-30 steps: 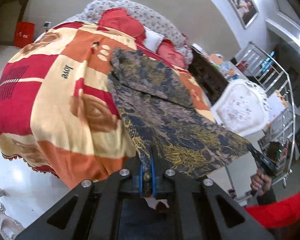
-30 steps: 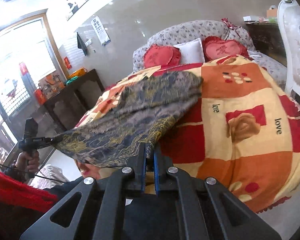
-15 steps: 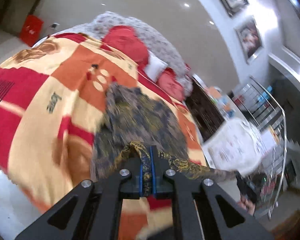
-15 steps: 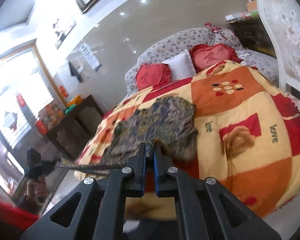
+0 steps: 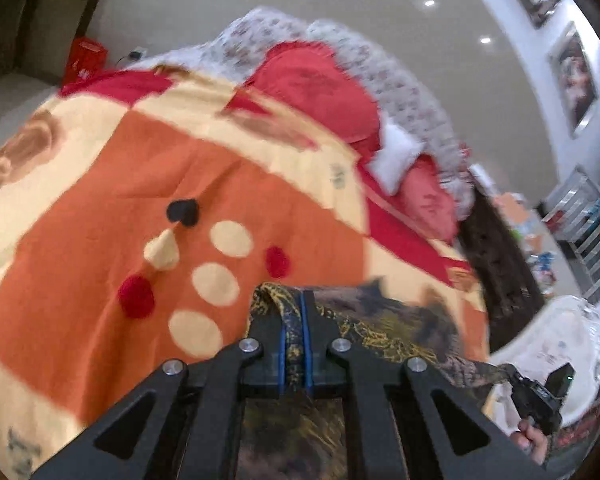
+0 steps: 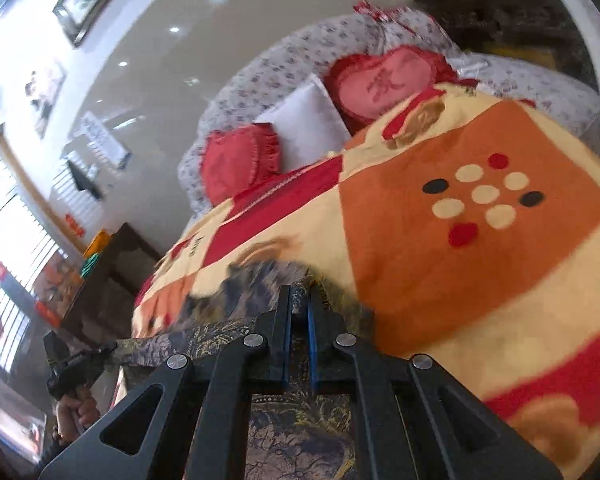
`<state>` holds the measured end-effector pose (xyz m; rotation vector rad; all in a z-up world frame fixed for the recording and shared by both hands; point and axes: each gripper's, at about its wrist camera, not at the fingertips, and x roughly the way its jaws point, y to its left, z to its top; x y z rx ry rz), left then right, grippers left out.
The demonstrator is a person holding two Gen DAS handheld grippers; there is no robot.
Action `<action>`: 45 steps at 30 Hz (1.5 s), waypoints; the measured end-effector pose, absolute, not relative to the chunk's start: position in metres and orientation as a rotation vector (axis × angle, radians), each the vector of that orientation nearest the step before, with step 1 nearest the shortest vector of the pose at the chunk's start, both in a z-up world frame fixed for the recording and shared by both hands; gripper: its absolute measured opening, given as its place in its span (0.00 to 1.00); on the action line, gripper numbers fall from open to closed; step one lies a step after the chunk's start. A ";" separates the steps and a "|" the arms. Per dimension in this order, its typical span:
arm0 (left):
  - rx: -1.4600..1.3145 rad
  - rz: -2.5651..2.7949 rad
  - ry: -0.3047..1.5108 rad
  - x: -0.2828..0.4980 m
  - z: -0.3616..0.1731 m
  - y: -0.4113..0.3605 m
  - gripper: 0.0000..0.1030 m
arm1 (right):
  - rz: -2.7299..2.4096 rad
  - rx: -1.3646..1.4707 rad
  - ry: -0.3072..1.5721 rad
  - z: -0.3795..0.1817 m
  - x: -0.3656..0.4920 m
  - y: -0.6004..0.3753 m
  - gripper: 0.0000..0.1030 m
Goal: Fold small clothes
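Note:
A dark blue and gold patterned garment [image 5: 384,320] lies on the bed's patchwork blanket [image 5: 100,248]. My left gripper [image 5: 294,312] is shut on one edge of the garment, low over the orange patch with dots. My right gripper [image 6: 298,304] is shut on another edge of the same garment [image 6: 236,284], with the cloth stretched between the two. Each gripper shows in the other's view: the right one [image 5: 536,396] at lower right, the left one [image 6: 76,364] at lower left. The cloth under both grippers is partly hidden.
Red heart cushions [image 6: 388,84] and a white pillow [image 6: 308,128] sit at the floral headboard [image 5: 380,64]. A dark cabinet [image 6: 108,280] stands left of the bed, a dark bedside unit [image 5: 496,264] and metal rack [image 5: 592,236] on the other side.
Both grippers have carried the garment's held edge forward across the bed toward the pillows, laying it over the rest. The views now sit low over the blanket.

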<state>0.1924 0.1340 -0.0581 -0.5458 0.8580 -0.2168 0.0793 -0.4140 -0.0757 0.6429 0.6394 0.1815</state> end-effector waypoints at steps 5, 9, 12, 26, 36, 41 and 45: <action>-0.528 -0.179 0.963 0.213 -0.092 0.131 0.09 | 0.161 0.702 0.756 -0.114 0.125 -0.415 0.21; -0.479 -0.198 0.954 0.201 -0.080 0.142 0.25 | 0.202 0.767 0.733 -0.116 0.118 -0.422 0.22; -0.390 -0.102 0.860 0.179 -0.055 0.155 0.73 | 0.208 0.725 0.668 -0.095 0.095 -0.426 0.24; 0.035 -0.173 1.094 0.168 -0.100 -0.009 0.13 | 0.170 0.164 1.068 -0.115 0.121 -0.285 0.26; -0.091 0.045 0.833 0.238 -0.013 0.050 0.42 | 0.114 0.270 0.782 -0.057 0.165 -0.312 0.28; -0.136 -0.002 0.820 0.216 -0.016 0.061 0.42 | 0.093 0.318 0.703 -0.046 0.129 -0.338 0.30; -0.088 -0.064 0.853 0.213 -0.046 0.033 0.42 | 0.078 0.352 0.693 -0.060 0.116 -0.342 0.30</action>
